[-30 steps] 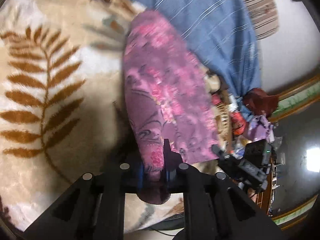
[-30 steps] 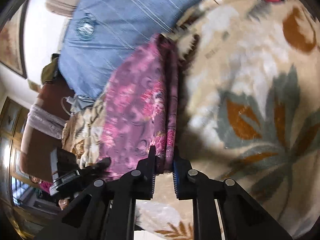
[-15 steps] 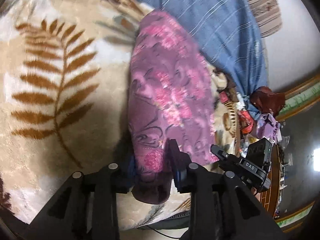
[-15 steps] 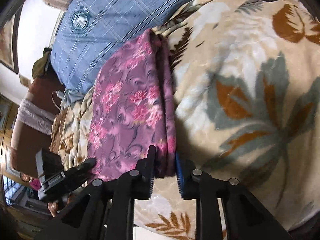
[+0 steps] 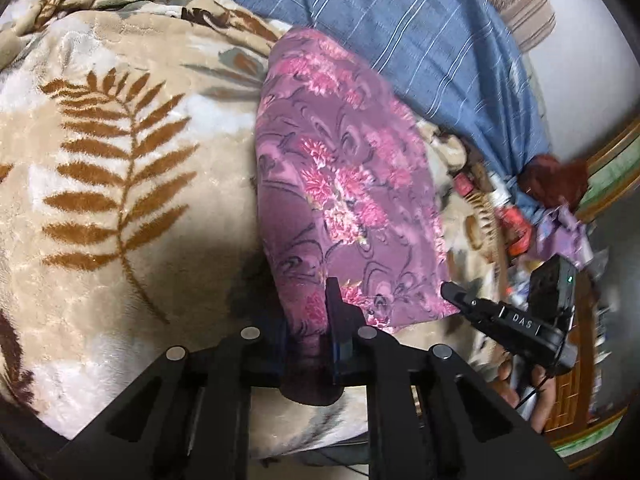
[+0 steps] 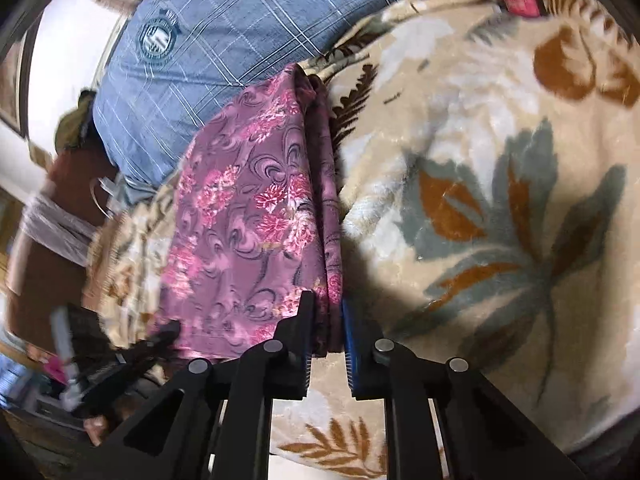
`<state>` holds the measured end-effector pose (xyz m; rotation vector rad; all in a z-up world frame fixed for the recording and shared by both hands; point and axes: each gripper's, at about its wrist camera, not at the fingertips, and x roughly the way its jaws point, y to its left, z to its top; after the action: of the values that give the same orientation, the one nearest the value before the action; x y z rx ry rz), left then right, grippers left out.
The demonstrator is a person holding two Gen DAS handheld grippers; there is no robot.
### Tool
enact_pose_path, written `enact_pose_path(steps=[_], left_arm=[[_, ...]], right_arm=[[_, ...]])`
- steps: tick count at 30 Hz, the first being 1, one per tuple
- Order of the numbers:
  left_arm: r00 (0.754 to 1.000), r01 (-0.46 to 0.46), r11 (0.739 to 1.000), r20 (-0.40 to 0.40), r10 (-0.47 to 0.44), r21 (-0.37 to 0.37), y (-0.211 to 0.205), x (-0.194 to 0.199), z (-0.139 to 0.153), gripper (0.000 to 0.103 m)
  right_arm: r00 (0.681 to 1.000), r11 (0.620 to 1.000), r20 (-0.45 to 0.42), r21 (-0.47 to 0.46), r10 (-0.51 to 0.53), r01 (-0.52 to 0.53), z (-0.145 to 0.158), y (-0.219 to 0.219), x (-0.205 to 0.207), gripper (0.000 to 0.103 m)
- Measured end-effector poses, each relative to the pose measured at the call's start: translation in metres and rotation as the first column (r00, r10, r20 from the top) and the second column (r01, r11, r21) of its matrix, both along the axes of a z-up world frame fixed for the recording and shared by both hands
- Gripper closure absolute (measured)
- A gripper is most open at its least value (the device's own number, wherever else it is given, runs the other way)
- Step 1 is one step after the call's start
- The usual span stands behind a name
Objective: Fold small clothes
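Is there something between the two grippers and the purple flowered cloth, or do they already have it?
Nothing visible stands between them. The left gripper is shut on the near edge of the purple floral cloth, and the right gripper has the folded edge between its fingers, above the leaf-patterned blanket.

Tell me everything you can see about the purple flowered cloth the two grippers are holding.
The purple floral cloth is thin printed fabric, mauve with pink blossoms and dark swirls. It lies folded lengthwise in a long strip, layered edges visible in the right wrist view, stretched across the leaf-patterned blanket, its far end meeting the blue striped fabric. The left gripper pinches one near corner, and the right gripper has its fingers around the other.
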<state>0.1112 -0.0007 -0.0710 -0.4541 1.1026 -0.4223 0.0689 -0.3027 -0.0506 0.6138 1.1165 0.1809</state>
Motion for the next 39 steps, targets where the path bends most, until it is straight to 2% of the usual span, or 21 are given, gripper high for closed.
enact_pose_path(steps=[2,4,6,8,11,12,13,14,15,17,18,23,24,26,28,30,31,33,34,35,39], left_arm=[[0.999,-0.010,1.000,-0.039,0.010,-0.006,0.004,0.004,-0.010,0.090],[1.000,-0.010,0.998,-0.028,0.008,-0.058,0.009,0.002,-0.004,0.090],[1.000,0.019,0.999,-0.008,-0.019,-0.032,0.006,0.000,0.000,0.090],[0.999,0.020,1.000,-0.041,-0.021,-0.018,0.004,0.002,-0.008,0.087],[0.997,-0.011,0.997,-0.074,0.005,-0.074,0.013,0.003,-0.012,0.083],[0.998,-0.018,0.996,-0.063,0.013,-0.083,0.016,0.002,-0.008,0.083],[0.999,-0.026,0.996,-0.039,0.023,-0.084,0.019,-0.001,-0.004,0.076],[0.999,-0.036,0.996,-0.011,0.036,-0.077,0.022,-0.003,0.002,0.064],[0.999,-0.046,0.996,0.009,0.047,-0.077,0.024,-0.004,0.005,0.058],[0.999,-0.050,0.996,0.018,0.051,-0.070,0.024,-0.002,0.010,0.054],[0.999,-0.049,0.997,0.015,0.050,-0.066,0.024,0.001,0.012,0.054],[0.996,-0.058,0.997,-0.064,0.062,0.053,0.011,0.052,0.024,0.053],[0.994,-0.058,0.997,-0.088,0.063,0.055,0.010,0.062,0.023,0.053],[0.995,-0.041,0.999,-0.087,0.042,0.005,0.006,0.077,0.017,0.053],[0.995,-0.044,0.999,-0.090,0.044,0.006,0.005,0.085,0.005,0.055],[0.996,-0.032,0.999,-0.080,0.032,-0.004,0.006,0.083,-0.009,0.060],[0.995,-0.047,0.999,-0.085,0.045,-0.021,0.008,0.082,-0.013,0.065],[0.995,-0.052,0.997,-0.082,0.048,-0.051,0.005,0.082,-0.011,0.074],[0.998,-0.046,0.999,-0.051,0.045,-0.019,0.001,0.081,-0.006,0.079],[0.999,-0.037,0.999,-0.031,0.038,0.011,-0.003,0.081,-0.002,0.086],[0.999,-0.011,0.996,0.037,0.007,0.085,-0.010,0.072,0.011,0.088]], right_arm=[[0.999,1.000,-0.044,0.017,-0.005,0.006,-0.013,-0.001,0.003,0.090],[1.000,1.000,-0.028,0.024,-0.014,0.014,-0.007,-0.003,0.001,0.091],[1.000,1.000,-0.003,0.001,-0.004,0.004,-0.001,-0.002,0.000,0.091],[0.999,1.000,-0.032,-0.017,0.005,-0.005,-0.011,0.001,0.003,0.090],[1.000,1.000,-0.011,-0.002,0.007,-0.007,-0.008,0.001,0.003,0.089],[1.000,1.000,0.009,0.006,0.001,-0.001,-0.004,0.001,0.001,0.084],[0.999,1.000,0.041,0.015,-0.020,0.019,0.001,-0.003,-0.003,0.084],[0.998,0.999,0.061,0.024,-0.032,0.030,0.005,-0.005,-0.006,0.081],[0.995,0.998,0.086,0.043,-0.048,0.044,0.010,-0.009,-0.009,0.072],[0.991,0.996,0.112,0.064,-0.067,0.060,0.014,-0.012,-0.010,0.057],[0.991,0.996,0.118,0.066,-0.063,0.055,0.016,-0.012,-0.009,0.056],[0.995,0.998,0.093,0.039,0.038,-0.041,0.031,0.005,0.033,0.056],[0.994,0.998,0.086,0.025,0.062,-0.064,0.031,0.008,0.043,0.056],[0.991,0.993,0.065,0.017,0.117,-0.118,0.022,0.013,0.062,0.056],[0.991,0.991,0.042,0.049,0.126,-0.128,0.006,0.010,0.074,0.061],[0.992,0.991,0.050,0.058,0.118,-0.121,-0.001,0.007,0.068,0.076],[0.990,0.990,0.060,0.044,0.129,-0.132,-0.002,0.008,0.065,0.078],[0.983,0.985,0.062,0.006,0.174,-0.175,0.000,0.016,0.064,0.094],[0.978,0.980,0.066,-0.039,0.196,-0.193,0.004,0.021,0.065,0.099],[0.978,0.979,0.064,-0.068,0.198,-0.194,0.007,0.023,0.066,0.099],[0.982,0.968,0.069,-0.194,0.178,-0.161,0.027,0.018,0.059,0.099]])
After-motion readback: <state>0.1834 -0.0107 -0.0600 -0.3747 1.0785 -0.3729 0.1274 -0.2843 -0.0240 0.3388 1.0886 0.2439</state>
